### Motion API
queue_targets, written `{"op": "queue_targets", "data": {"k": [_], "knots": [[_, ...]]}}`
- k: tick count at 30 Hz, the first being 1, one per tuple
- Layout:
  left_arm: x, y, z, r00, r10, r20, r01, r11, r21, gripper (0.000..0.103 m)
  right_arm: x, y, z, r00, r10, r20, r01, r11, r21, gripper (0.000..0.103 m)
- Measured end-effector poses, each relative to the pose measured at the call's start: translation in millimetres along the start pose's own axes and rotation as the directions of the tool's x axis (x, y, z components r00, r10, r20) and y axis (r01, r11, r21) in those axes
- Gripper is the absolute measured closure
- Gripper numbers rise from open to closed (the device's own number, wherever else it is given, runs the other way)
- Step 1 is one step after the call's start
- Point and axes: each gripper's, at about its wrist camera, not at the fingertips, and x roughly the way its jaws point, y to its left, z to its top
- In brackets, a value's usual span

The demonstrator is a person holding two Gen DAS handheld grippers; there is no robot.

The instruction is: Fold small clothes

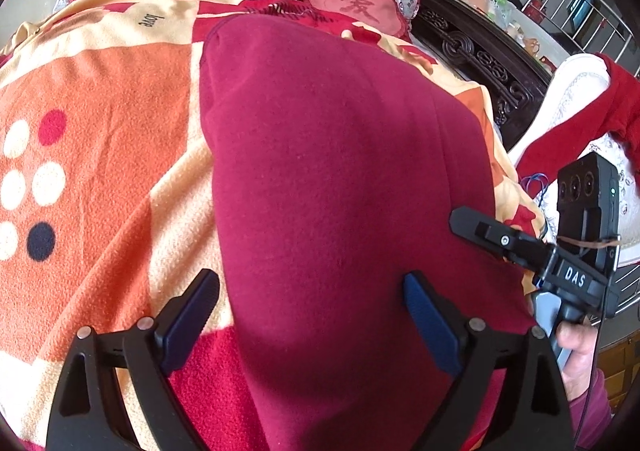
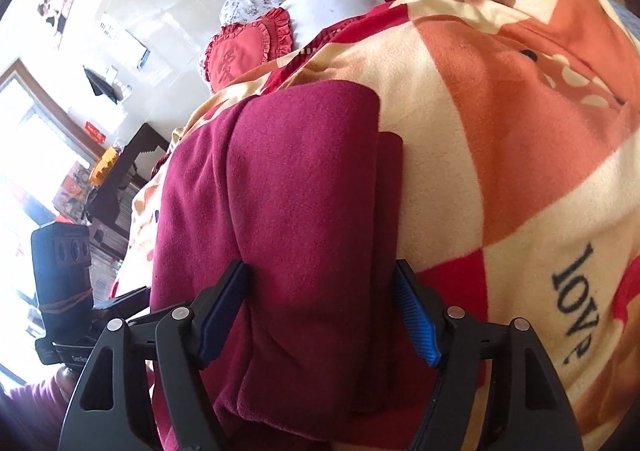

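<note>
Maroon fleece garment [image 1: 344, 179] is lying on the orange patterned blanket [image 1: 100, 91], long axis running straight away from both tools; left tool [image 1: 310, 301] and right tool [image 2: 324, 291] are gaping open, straddling its near end.

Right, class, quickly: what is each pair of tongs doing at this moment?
Left tongs: open, straddling the maroon garment, gripping nothing.
Right tongs: open, set either side of the folded garment, not clamped.

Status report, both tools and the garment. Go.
Left tool open, straddling the garment's edge. Right tool open over the folded stack. Maroon fleece garment lies folded in layers on the orange patterned blanket. Nothing obstructing.
</note>
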Motion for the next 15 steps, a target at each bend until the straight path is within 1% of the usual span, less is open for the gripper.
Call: {"op": "queue_targets", "data": {"k": [1, 2, 3, 4, 5, 6, 7, 9, 11, 13, 15], "knots": [[1.9, -0.3, 0.1, 1.0, -0.003, -0.001, 0.003, 1.0, -0.004, 0.007, 0.4, 1.9, 0.0, 1.0, -0.007, 0.0, 0.007, 1.0, -0.01, 0.046], [2.5, -0.4, -0.2, 1.0, -0.008, 0.0, 0.008, 1.0, -0.005, 0.007, 0.0, 4.8, -0.6, 1.0, -0.008, 0.004, 0.008, 1.0, -0.022, 0.054], [3.7, -0.7, -0.2, 1.0, -0.019, -0.002, 0.019, 1.0, -0.006, 0.009, -1.1, 7.7, -1.3, 1.0, -0.004, 0.011, 0.004, 1.0, -0.031, 0.065], [4.2, -1.1, -0.1, 0.999, -0.034, -0.006, 0.034, 0.999, -0.004, 0.013, -3.4, 10.7, -3.1, 1.0, 0.005, 0.02, -0.005, 0.999, -0.036, 0.072], [3.4, -2.4, 0.5, 0.999, -0.039, -0.008, 0.039, 0.999, -0.002, 0.018, -5.6, 14.5, -4.5, 1.0, 0.006, 0.029, -0.005, 0.999, -0.042, 0.08], [1.4, -3.2, 1.0, 0.999, -0.033, -0.007, 0.033, 0.999, 0.0, 0.023, -7.7, 18.3, -5.5, 0.999, -0.005, 0.036, 0.006, 0.999, -0.052, 0.084], [-0.7, -3.7, 1.7, 1.0, -0.029, -0.007, 0.029, 1.0, 0.003, 0.026, -9.4, 23.0, -5.7, 0.999, -0.018, 0.039, 0.021, 0.998, -0.063, 0.086], [-11.0, -2.9, 3.6, 1.0, -0.029, -0.01, 0.029, 1.0, 0.008, 0.043, -17.5, 31.9, -6.0, 0.998, -0.019, 0.053, 0.022, 0.998, -0.056, 0.091], [-28.2, -1.1, 6.0, 0.998, -0.056, -0.015, 0.056, 0.998, 0.006, 0.05, -29.1, 43.2, -5.6, 0.998, 0.01, 0.065, -0.007, 0.999, -0.043, 0.091], [-46.9, 0.7, 6.4, 0.998, -0.054, -0.011, 0.054, 0.998, 0.01, 0.05, -40.8, 61.9, -6.7, 0.997, 0.019, 0.072, -0.015, 0.998, -0.054, 0.091], [-73.6, 0.3, 0.7, 1.0, -0.028, 0.0, 0.028, 0.999, 0.044, 0.05, -49.7, 78.1, -8.9, 0.997, 0.043, 0.071, -0.039, 0.997, -0.06, 0.091]]}}
